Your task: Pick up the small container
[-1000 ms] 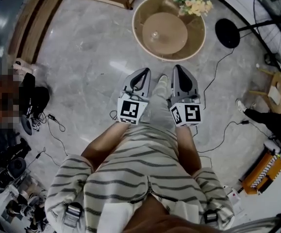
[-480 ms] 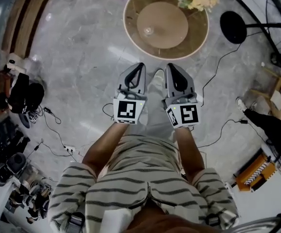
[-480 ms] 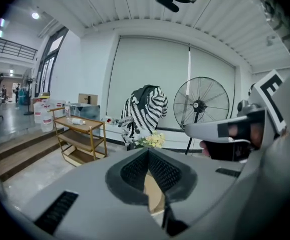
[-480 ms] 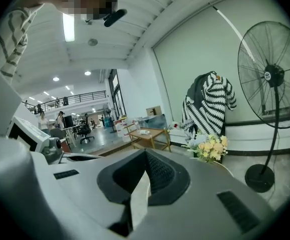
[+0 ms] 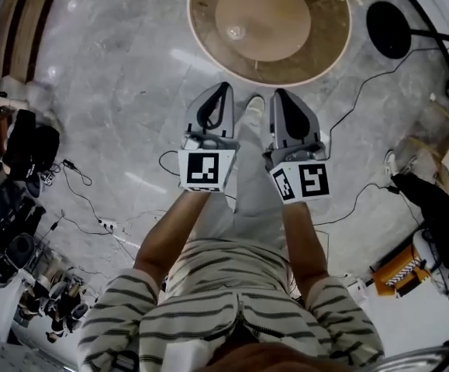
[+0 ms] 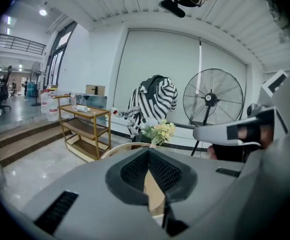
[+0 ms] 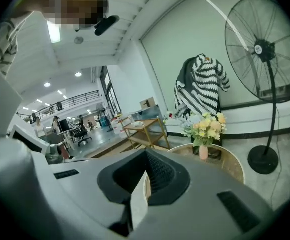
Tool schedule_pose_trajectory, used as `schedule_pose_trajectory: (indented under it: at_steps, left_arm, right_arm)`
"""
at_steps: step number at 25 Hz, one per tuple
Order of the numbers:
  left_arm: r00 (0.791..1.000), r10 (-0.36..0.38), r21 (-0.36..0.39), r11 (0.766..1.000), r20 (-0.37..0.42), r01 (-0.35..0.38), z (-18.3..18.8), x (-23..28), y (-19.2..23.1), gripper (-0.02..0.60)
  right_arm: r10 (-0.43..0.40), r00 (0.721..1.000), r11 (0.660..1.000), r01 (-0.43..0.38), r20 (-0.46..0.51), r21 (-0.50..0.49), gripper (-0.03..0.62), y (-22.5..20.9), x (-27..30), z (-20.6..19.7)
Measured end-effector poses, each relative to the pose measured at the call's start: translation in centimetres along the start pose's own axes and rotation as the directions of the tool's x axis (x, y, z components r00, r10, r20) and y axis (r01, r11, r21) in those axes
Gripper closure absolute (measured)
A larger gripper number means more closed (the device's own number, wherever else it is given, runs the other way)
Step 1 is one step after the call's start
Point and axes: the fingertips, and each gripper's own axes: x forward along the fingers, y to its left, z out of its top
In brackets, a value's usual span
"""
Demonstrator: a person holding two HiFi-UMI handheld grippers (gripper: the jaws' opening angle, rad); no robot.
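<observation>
Grey left gripper (image 5: 221,88) and right gripper (image 5: 280,93) are both closed and empty at mid-frame. The round wooden table (image 5: 201,41) is just above them, with bare marble floor (image 5: 123,76) to the left and a black fan base (image 5: 388,28) at the upper right.

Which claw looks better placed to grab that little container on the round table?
Probably left: the left claw points nearly straight at the container, while the right claw sits further aside. Both are shut.
</observation>
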Motion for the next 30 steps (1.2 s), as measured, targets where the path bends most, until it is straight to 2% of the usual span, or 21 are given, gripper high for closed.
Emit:
schedule_pose_trajectory:
  at_steps: [10, 30]
  left_arm:
    - [0.999, 0.039, -0.014, 0.999, -0.037, -0.039, -6.1, 5.2, 2.5, 0.58]
    - [0.991, 0.064, 0.004, 0.998, -0.116, -0.064, -14.9, 11.9, 4.8, 0.58]
  right_arm:
    - [0.015, 1.0, 1.0, -0.015, -0.009, 0.022, 0.585, -2.2, 4.1, -4.2]
    - [0.027, 0.997, 0.999, -0.025, -0.069, 0.035, 0.585, -4.5, 8.2, -11.7]
